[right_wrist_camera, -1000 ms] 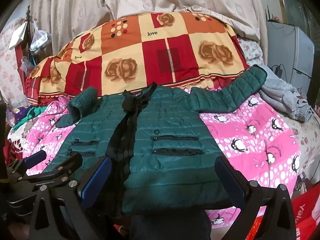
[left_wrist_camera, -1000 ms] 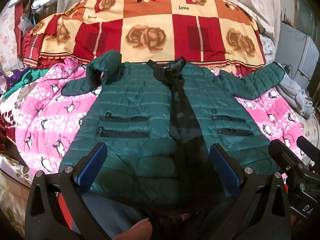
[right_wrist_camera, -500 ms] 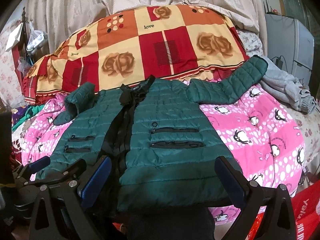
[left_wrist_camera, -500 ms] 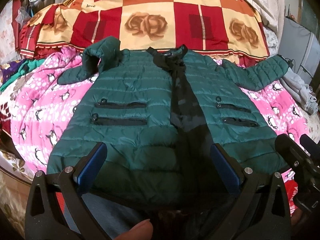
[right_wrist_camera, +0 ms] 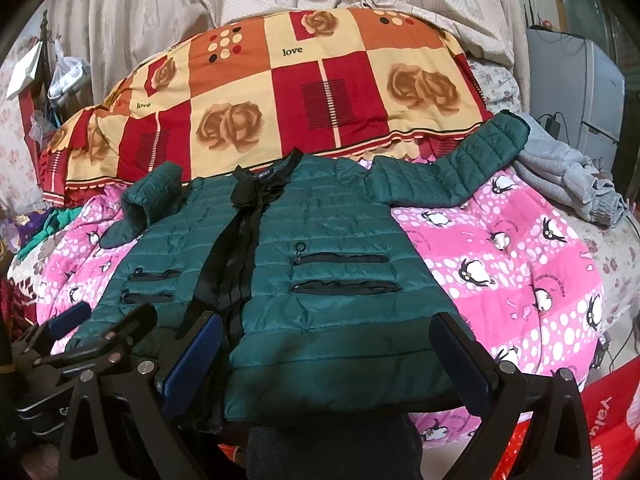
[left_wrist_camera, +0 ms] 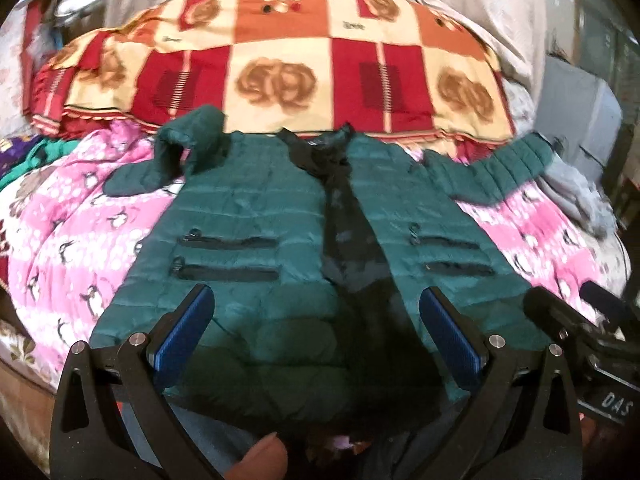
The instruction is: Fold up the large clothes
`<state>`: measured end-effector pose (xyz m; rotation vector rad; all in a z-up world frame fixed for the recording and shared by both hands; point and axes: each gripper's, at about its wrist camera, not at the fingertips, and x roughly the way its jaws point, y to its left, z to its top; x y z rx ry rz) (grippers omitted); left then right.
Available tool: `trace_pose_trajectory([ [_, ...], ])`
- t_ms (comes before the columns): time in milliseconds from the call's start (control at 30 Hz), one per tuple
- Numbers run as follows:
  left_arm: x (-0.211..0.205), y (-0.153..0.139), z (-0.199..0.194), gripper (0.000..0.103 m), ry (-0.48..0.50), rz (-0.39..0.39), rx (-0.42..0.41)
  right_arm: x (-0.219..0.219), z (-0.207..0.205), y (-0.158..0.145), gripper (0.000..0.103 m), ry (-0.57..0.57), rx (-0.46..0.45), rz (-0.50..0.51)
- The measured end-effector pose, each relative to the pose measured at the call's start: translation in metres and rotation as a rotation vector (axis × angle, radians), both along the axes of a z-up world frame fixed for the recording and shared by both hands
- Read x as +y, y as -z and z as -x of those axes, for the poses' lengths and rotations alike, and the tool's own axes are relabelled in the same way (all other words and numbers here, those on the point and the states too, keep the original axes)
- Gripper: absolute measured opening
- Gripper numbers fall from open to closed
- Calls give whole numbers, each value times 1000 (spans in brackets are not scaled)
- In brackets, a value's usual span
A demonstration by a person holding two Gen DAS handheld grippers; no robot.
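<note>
Lying front-up on the pink blanket [right_wrist_camera: 500,264], the green jacket [right_wrist_camera: 320,280] has its sleeves spread; left tool [left_wrist_camera: 316,328] and right tool [right_wrist_camera: 328,356] hover agape above its hem, gripping nothing.

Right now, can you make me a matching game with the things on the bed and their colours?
Things:
1. puffy jacket
2. penguin blanket
3. rose quilt
4. crumpled sweatshirt

Colours:
A. grey
B. dark green
C. pink with white dots
D. red, orange and cream squares

Pairs: 1-B, 2-C, 3-D, 4-A
</note>
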<state>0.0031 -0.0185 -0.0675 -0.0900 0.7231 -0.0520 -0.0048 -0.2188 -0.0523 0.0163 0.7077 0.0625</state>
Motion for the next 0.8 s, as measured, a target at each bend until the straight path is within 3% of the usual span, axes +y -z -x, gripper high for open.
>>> trace_pose_trajectory([
  [233,5,6,-2,103,11,56,63,-2,1,0,102,5,0,0],
  [467,8,14,-4,103,-46,14,89,-1,0,2,102,-1,12,0],
  [800,13,17,-5,103,-51,15,108,0,0,4,102,-3,13,1],
])
